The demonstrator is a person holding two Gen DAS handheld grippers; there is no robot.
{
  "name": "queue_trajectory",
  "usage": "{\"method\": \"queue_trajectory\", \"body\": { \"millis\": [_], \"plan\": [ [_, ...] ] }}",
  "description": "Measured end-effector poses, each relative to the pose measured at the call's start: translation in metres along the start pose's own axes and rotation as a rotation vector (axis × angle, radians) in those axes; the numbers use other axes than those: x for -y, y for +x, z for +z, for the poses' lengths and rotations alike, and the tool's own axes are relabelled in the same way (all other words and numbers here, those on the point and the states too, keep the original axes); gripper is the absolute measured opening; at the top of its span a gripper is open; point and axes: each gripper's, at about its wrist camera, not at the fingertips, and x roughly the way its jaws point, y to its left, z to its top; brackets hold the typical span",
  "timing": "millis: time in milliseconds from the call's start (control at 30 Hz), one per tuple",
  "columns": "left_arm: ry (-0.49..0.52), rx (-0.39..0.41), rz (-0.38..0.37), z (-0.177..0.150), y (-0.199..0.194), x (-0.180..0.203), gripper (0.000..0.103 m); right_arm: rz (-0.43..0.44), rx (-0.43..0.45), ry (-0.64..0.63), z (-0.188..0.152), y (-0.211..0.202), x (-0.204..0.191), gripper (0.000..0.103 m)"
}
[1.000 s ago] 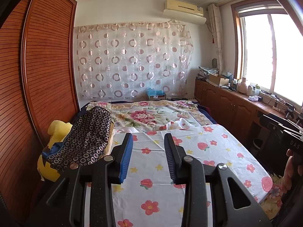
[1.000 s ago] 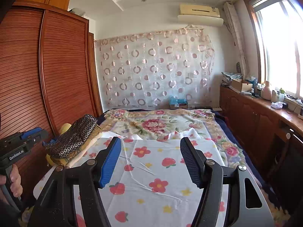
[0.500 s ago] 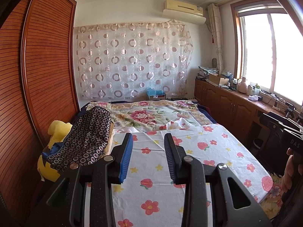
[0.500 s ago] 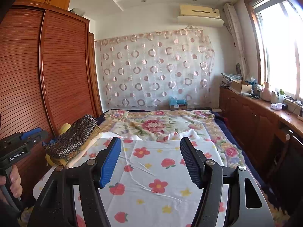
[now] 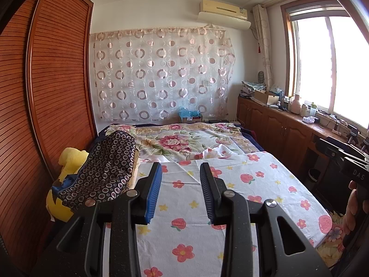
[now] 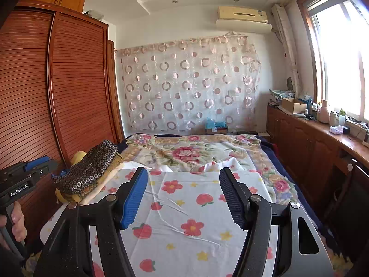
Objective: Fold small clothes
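Across the bed (image 5: 265,143) lies a thin white cloth (image 5: 184,198) printed with strawberries and flowers, flat, lightly creased. I hold both claws level above its near end: left claw (image 5: 180,191) partly open, right claw (image 6: 183,196) wide open, ribbed pads empty. Beside it, dark circle-patterned fabric (image 5: 106,173) drapes over a yellow plush (image 5: 69,161).

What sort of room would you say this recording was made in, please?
Most likely a home bedroom: a bed under a white strawberry-and-flower print sheet, a tall louvred reddish wooden wardrobe, and a cream wall-mounted air conditioner above a circle-patterned curtain.
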Motion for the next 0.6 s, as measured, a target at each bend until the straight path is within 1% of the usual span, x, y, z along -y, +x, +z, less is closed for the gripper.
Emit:
{"method": "queue_trajectory", "body": {
  "millis": [600],
  "plan": [
    [0.0, 0.001, 0.0, -0.001, 0.0, 0.0, 0.035, 0.001, 0.0, -0.001, 0.005, -0.004, 0.013, 0.067]
  ]
}}
